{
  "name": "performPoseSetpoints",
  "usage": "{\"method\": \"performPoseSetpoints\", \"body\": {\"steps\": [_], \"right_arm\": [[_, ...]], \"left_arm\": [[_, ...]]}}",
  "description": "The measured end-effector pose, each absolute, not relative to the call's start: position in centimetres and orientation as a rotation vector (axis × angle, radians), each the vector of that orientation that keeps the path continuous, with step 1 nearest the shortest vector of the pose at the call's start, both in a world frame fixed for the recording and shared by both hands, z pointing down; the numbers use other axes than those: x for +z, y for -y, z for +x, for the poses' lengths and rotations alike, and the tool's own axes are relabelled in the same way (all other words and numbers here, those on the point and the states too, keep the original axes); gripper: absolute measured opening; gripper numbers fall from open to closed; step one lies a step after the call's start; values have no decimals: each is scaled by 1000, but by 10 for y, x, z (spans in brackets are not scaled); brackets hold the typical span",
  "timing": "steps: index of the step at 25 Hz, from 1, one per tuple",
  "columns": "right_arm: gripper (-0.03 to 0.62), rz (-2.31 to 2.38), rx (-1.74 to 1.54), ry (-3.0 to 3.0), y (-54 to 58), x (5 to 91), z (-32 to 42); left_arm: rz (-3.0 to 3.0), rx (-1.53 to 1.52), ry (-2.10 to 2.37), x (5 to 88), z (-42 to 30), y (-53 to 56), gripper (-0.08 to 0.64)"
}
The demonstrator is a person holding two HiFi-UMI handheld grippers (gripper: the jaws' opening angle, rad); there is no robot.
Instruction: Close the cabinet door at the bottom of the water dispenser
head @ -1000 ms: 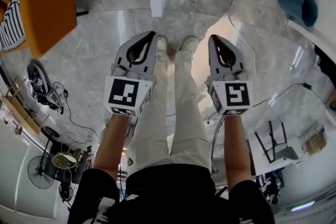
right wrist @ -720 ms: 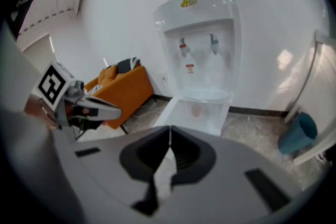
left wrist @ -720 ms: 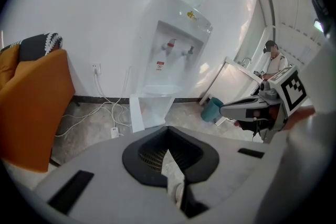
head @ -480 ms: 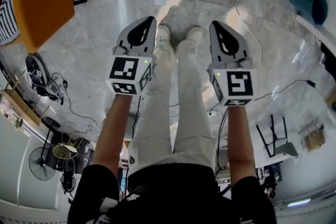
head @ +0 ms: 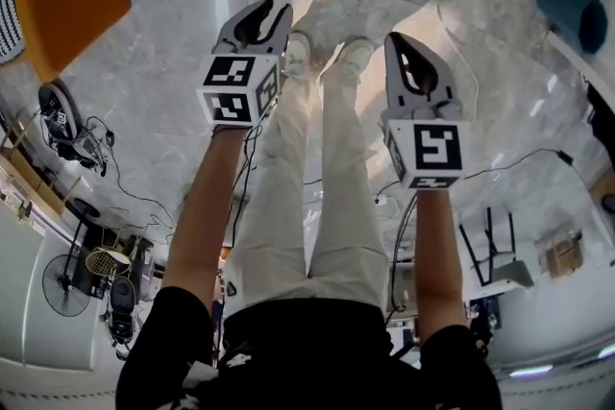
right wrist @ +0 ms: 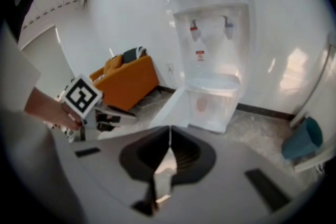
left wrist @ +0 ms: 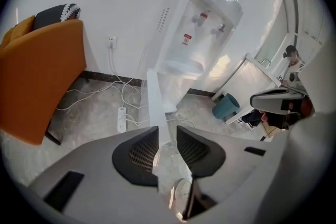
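So the tall white plastic water dispenser [right wrist: 210,50] stands against the wall, glossy and boxy, with two little taps in a recess up front. Its flat white cabinet door [left wrist: 156,99] at the bottom is swung wide open, sticking out over the floor like a thin slab, so you see it nearly edge-on. The person stands right in front of it, both arms stretched down. The grey plastic left gripper [left wrist: 167,134] is opening: its ribbed black pads have a narrow gap between them. The door's thin edge lines up in that gap, but the pads aren't pressing on anything. The matching right gripper [right wrist: 169,136] has its jaws pinched together at the tips with nothing in them, hanging just beside the left one and aimed at the open cabinet. The floor [head: 173,101] is polished grey marble-look stone, pretty shiny. Off to the left there's a chunky orange fabric armchair [left wrist: 37,81] and a white power strip [left wrist: 122,119] with loose cables, and to the right a round teal waste bin [right wrist: 302,147].
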State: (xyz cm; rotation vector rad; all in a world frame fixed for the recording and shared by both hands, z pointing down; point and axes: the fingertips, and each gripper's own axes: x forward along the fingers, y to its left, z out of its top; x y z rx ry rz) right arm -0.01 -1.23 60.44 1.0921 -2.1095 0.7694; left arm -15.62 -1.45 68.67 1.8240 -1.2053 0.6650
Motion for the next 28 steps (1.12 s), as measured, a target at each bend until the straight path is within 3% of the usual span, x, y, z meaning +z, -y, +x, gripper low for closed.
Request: {"method": "performPoseSetpoints", "body": {"steps": [11,28], "right_arm": [[35,1073,779,2104,6,620,-7],[35,1050,781,2095,-4,634,-3]], "left_arm": [[1840,724,1129,731,-144,31,237],[1818,761,1110,764,-129,34,258]]}}
